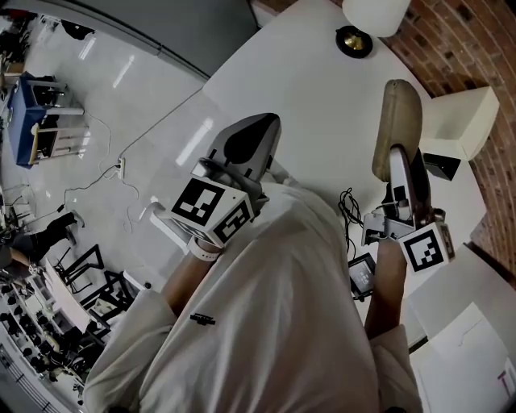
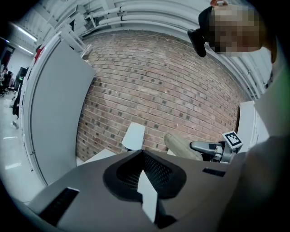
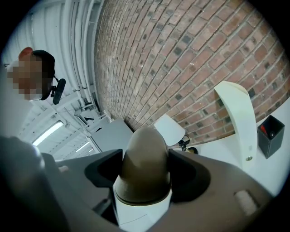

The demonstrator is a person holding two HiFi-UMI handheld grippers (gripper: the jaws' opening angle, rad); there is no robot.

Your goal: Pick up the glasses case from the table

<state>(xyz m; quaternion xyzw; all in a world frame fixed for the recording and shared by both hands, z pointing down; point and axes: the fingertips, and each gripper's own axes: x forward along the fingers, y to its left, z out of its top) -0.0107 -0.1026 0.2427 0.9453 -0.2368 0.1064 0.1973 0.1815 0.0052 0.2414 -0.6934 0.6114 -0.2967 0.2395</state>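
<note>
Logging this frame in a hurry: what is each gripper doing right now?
Left gripper: shut, nothing between its jaws.
Right gripper: shut on the glasses case.

This looks like a lab or workshop hall, with a bare brick wall (image 2: pixel 158 90), exposed ceiling pipes (image 2: pixel 149 11) and a strip light (image 3: pixel 47 131) overhead. A white counter (image 1: pixel 306 81) stands on a polished grey floor (image 1: pixel 105 89), where a cable (image 1: pixel 89 187) trails to a socket strip (image 1: pixel 121 167).

glasses case (image 3: pixel 144 158) end hidden, lampshade (image 1: pixel 375 14) cropped
</note>
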